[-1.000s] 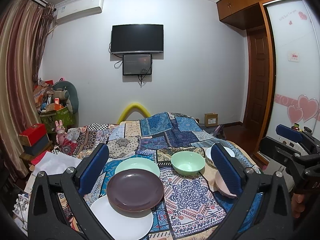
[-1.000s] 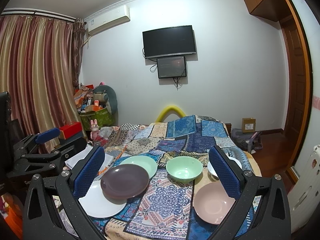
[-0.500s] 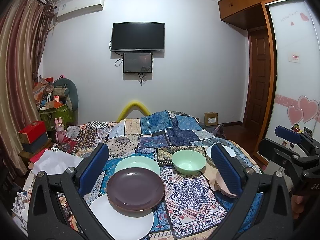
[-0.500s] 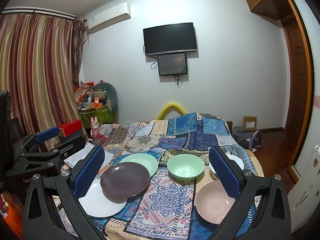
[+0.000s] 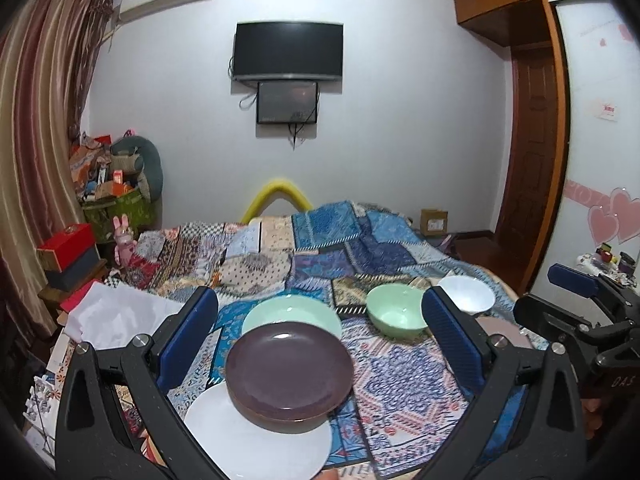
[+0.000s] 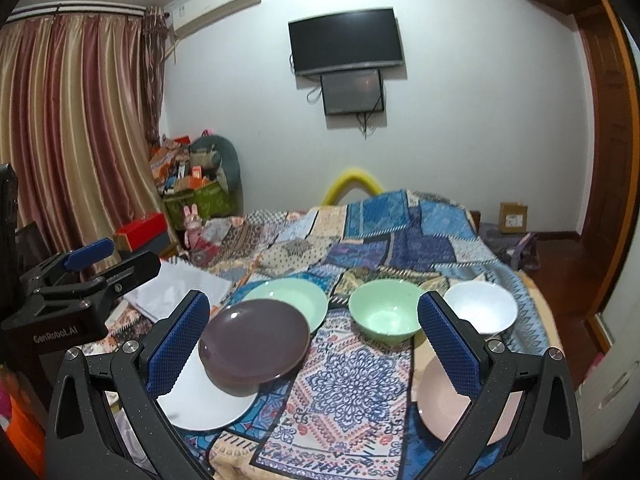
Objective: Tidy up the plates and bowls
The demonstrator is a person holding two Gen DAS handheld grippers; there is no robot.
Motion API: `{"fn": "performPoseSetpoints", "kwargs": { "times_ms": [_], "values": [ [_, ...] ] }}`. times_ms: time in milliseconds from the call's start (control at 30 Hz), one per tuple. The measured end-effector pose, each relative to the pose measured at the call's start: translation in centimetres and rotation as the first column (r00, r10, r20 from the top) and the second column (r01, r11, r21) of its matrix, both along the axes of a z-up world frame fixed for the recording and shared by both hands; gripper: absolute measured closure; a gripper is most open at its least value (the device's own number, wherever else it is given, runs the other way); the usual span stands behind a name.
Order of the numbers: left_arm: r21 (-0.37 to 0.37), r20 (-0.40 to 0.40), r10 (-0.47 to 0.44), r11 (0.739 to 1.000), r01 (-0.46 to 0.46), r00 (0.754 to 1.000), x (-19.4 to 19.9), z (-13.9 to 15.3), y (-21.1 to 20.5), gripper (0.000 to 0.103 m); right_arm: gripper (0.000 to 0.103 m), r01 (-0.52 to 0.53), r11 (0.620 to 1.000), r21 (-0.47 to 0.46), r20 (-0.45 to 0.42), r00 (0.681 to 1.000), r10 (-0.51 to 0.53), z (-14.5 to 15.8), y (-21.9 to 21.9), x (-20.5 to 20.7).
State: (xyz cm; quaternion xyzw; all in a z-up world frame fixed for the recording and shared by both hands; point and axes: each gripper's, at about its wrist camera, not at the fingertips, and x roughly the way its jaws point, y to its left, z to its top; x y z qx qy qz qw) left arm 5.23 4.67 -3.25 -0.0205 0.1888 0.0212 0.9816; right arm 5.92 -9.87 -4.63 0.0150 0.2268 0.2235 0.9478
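Both wide-open, empty grippers, left [image 5: 320,328] and right [image 6: 312,328], have edged closer to the round dark purple plate [image 5: 290,370] overlapping the flat white plate [image 5: 256,440] on the patchwork cloth [image 6: 352,384], so the left should pinch its rim squarely before lifting.

A patchwork quilt [image 5: 360,248] covers the bed. At twelve o'clock hangs a television [image 5: 289,51]; at ten, striped curtains [image 6: 76,128]; at nine, a red box [image 5: 66,246].

Both the left gripper [image 5: 320,336] and right gripper [image 6: 314,334] hang side by side, seemingly level, jaws spread wide.
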Motion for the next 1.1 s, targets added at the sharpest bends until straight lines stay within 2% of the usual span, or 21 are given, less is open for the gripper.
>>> {"fn": "performPoseSetpoints", "kwargs": {
  "times_ms": [267,500,633,867,933,967,1100],
  "values": [
    [-0.122,-0.139,-0.006,0.992,-0.011,0.990,4.8,-3.7,5.1,0.000,0.000,-0.036,0.999,-0.012,-0.123,0.992,0.034,-3.6,1.8,3.8],
    [-0.068,-0.247,0.082,0.993,-0.101,0.965,8.9,-7.7,9.1,0.000,0.001,-0.036,0.998,-0.045,-0.209,0.978,0.026,-6.3,3.1,7.1],
    [-0.072,-0.338,0.087,0.990,-0.118,0.937,10.9,-10.3,11.1,0.000,0.006,-0.058,0.997,-0.055,-0.263,0.964,0.042,-8.0,4.1,8.6],
    [-0.089,-0.439,0.053,0.991,-0.102,0.897,13.4,-14.8,13.2,0.000,0.014,-0.094,0.992,-0.080,-0.362,0.930,0.058,-11.4,6.0,10.8],
    [-0.087,-0.449,0.048,0.992,-0.097,0.892,13.7,-15.5,13.6,0.006,0.017,-0.102,0.991,-0.090,-0.384,0.921,0.060,-12.2,6.5,11.3],
    [-0.090,-0.457,0.043,0.991,-0.095,0.889,14.0,-15.8,13.8,0.012,0.018,-0.106,0.990,-0.092,-0.396,0.916,0.061,-12.5,6.7,11.4],
    [-0.150,-0.495,-0.009,0.986,-0.075,0.869,14.9,-17.2,14.6,0.024,0.024,-0.127,0.987,-0.099,-0.435,0.898,0.072,-13.7,7.4,12.0]
  ]
}}
